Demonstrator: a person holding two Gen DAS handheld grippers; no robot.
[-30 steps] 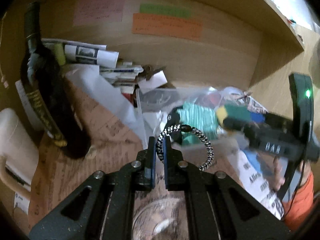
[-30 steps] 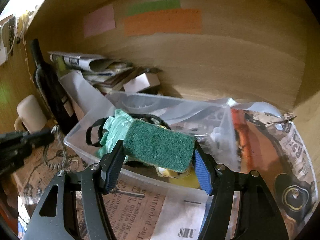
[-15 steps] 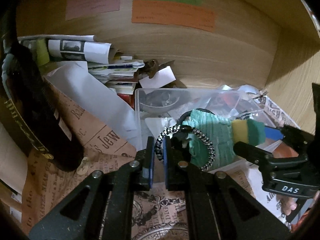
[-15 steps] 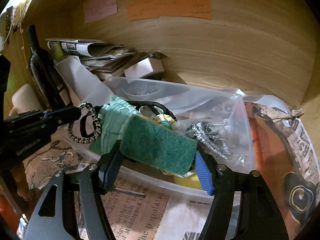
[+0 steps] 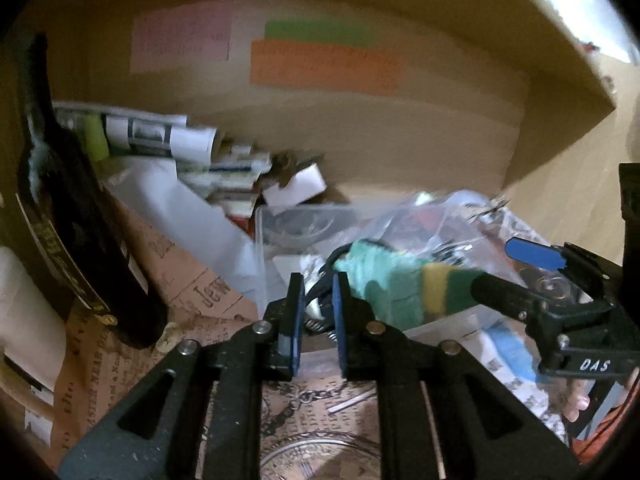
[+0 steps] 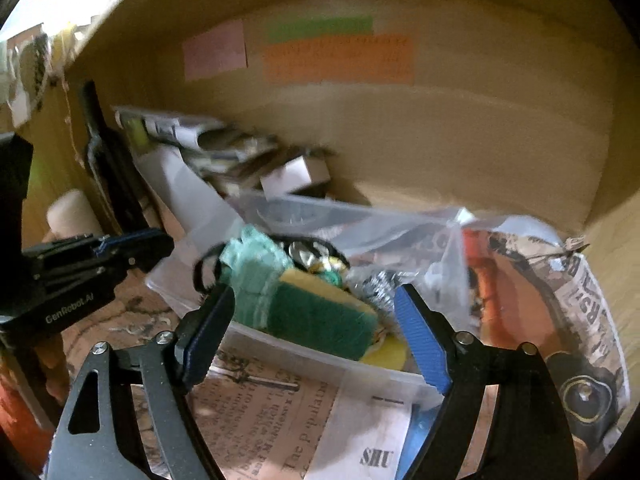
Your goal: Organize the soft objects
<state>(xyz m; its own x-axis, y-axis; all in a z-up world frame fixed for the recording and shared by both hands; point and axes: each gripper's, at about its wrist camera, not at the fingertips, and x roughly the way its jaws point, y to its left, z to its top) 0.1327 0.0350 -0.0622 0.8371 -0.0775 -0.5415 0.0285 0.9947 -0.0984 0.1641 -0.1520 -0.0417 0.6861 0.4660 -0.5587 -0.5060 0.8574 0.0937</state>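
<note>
A clear plastic bin sits on newspaper inside a wooden shelf. In it lie a green-and-yellow sponge, a mint green cloth and a black hair band. My right gripper is open, its fingers apart on either side of the sponge, which rests in the bin. In the left wrist view the sponge and cloth lie right of my left gripper, which is slightly open at the bin's edge. A black-and-white braided band lies blurred between its fingers.
A dark wine bottle stands at the left. Rolled newspapers and papers pile at the back left. A white mug is at far left. Crumpled clear plastic lies over the bin's right side. Coloured notes hang on the back wall.
My right gripper has opened and let the sponge drop into the bin. My left gripper has opened slightly, pulled back, and released the braided band.
</note>
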